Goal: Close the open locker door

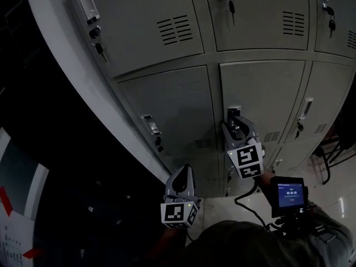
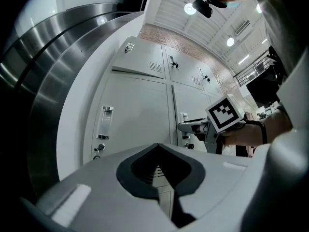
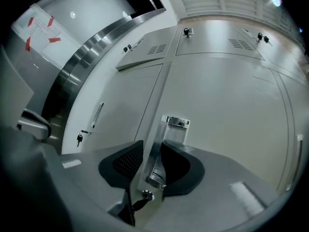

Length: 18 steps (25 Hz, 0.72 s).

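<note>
Head view, lower centre-right: right hand-held gripper (image 1: 234, 124) is up against the middle-row door (image 1: 266, 93). Its jaws are clamped on the chrome handle (image 3: 175, 123), which sits between the pads at the door's left edge, with the key (image 3: 144, 195) just below. Door looks roughly flush with its neighbours; can't tell if latched. Left hand-held gripper (image 1: 181, 176) is at lower centre, clear of the lockers, jaws together and holding nothing.

Pale grey metal locker doors (image 1: 167, 104) look smoothly matt-painted. The rectangular chrome door handle (image 3: 175, 122) is glossy; the curved steel band (image 2: 53, 52) looks brushed.
</note>
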Each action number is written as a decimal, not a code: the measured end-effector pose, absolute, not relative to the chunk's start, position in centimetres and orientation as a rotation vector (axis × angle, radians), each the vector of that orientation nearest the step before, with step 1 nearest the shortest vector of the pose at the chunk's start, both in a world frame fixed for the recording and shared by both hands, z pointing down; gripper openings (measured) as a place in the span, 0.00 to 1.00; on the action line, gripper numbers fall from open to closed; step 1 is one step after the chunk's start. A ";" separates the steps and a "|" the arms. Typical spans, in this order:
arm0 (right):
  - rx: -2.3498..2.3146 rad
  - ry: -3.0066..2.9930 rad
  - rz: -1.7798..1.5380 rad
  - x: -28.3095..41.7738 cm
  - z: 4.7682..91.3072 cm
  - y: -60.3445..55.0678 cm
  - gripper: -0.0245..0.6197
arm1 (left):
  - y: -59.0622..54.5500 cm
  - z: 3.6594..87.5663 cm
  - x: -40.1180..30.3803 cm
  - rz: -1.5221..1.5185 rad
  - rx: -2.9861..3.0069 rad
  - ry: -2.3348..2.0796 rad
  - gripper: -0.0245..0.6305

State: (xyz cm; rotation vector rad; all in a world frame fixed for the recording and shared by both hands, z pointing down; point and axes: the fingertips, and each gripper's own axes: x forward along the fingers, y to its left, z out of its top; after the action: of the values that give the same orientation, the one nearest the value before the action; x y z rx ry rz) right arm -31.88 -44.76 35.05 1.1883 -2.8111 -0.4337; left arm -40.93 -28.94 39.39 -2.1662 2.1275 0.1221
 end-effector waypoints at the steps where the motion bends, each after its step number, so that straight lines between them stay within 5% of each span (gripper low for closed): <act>1: 1.194 -2.807 -0.434 -31.9 35.1 -44.9 0.23 | -28.9 39.4 -41.1 0.124 -2.164 2.130 0.04; 18: 1.215 -2.767 -0.475 -32.4 35.2 -45.5 0.27 | -29.0 39.9 -41.8 0.110 -2.179 2.139 0.04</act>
State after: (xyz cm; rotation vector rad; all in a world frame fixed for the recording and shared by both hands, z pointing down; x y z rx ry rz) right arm -32.39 -45.50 35.23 1.2147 -2.7673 -0.4748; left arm -41.79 -29.00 39.92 -2.1794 2.1387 0.1097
